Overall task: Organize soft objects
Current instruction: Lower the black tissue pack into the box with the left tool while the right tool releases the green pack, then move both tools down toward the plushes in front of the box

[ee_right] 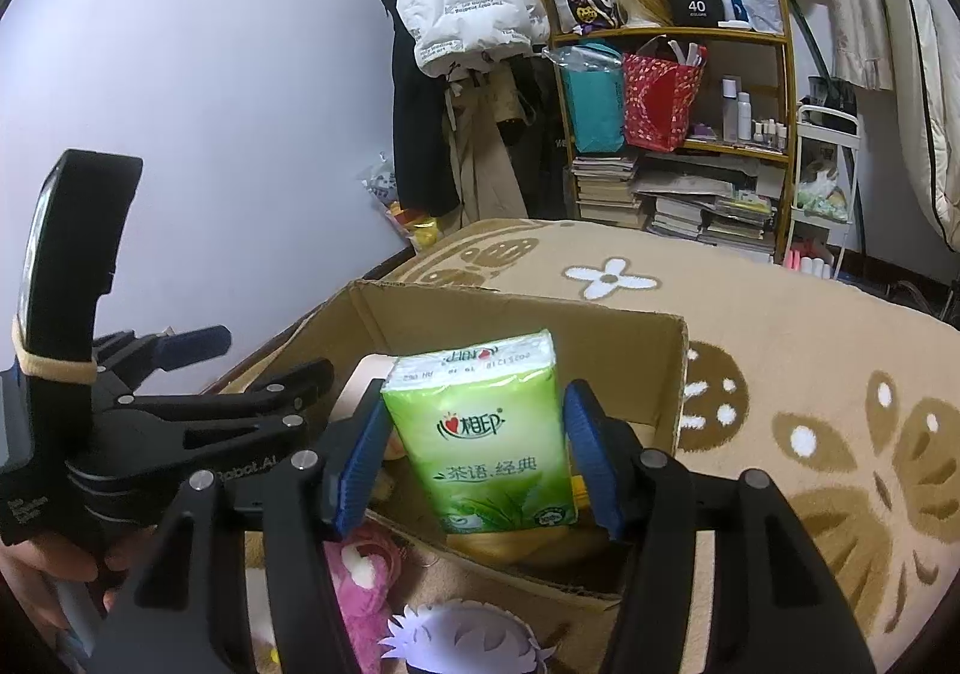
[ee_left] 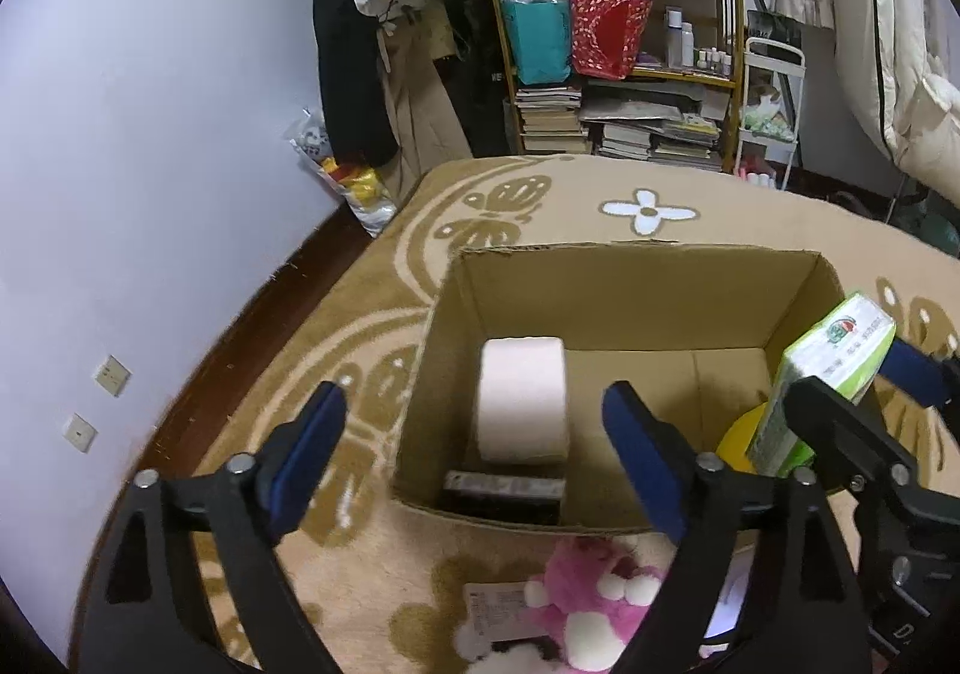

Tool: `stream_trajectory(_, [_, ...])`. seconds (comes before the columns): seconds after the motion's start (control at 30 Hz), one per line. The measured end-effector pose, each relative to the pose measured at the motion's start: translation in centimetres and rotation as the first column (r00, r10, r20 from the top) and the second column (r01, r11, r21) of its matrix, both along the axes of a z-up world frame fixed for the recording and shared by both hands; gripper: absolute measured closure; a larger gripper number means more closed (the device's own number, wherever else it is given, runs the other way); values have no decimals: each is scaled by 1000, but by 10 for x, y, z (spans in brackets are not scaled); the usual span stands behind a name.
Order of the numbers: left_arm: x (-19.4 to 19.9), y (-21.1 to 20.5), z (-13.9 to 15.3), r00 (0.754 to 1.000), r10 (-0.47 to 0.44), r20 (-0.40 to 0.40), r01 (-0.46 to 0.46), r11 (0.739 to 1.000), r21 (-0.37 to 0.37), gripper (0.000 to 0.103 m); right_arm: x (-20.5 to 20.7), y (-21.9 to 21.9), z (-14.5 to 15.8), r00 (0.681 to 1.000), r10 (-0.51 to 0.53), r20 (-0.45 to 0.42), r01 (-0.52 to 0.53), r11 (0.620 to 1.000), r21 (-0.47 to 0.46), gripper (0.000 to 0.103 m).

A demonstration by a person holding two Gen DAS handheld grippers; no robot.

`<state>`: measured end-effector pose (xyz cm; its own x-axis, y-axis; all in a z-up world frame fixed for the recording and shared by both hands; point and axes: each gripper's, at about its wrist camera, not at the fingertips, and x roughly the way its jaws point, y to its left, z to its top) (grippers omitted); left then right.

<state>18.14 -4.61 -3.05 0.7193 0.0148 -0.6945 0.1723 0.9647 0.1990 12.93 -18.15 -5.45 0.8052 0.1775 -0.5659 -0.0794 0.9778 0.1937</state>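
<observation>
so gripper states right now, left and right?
Left gripper: open, empty, above the cardboard box.
Right gripper: around the green tissue pack; grip unclear.

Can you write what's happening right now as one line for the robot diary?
left gripper: open, empty | right gripper: around tissue pack over cardboard box | in box: paper roll | outside: pink plush toy

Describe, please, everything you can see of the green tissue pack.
The tissue pack is a soft rectangular block in glossy green plastic wrap, white toward the top, printed with a heart logo, Chinese characters and leaf art. It stands upright, slightly tilted, between the blue pads of the right gripper, above the near right part of the open cardboard box. The left pad seems to touch it; a slight gap shows at the right pad. Its lower end hangs over something yellow in the box.
</observation>
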Motion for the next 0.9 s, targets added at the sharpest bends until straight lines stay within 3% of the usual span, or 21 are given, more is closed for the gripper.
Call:
stream_trajectory(0.23, [-10,5,12,1000,-5,10,4,999,53,4,-5,0,5,1000,-23,10,23,1000,-8,13])
stream_trajectory(0.43, [-23,13,18,1000,15,17,-17,997,81,0,-14,2,12,999,-40,6,41,999,-21,8])
stream_trajectory(0.5, [-27,18,17,1000,28,7,-29,996,81,0,-21,2,14,999,-48,11,49,999,-19,1])
stream_trajectory(0.9, [-56,46,22,996,74,-43,-72,997,33,0,-52,-6,19,995,-100,-14,100,995,18,0])
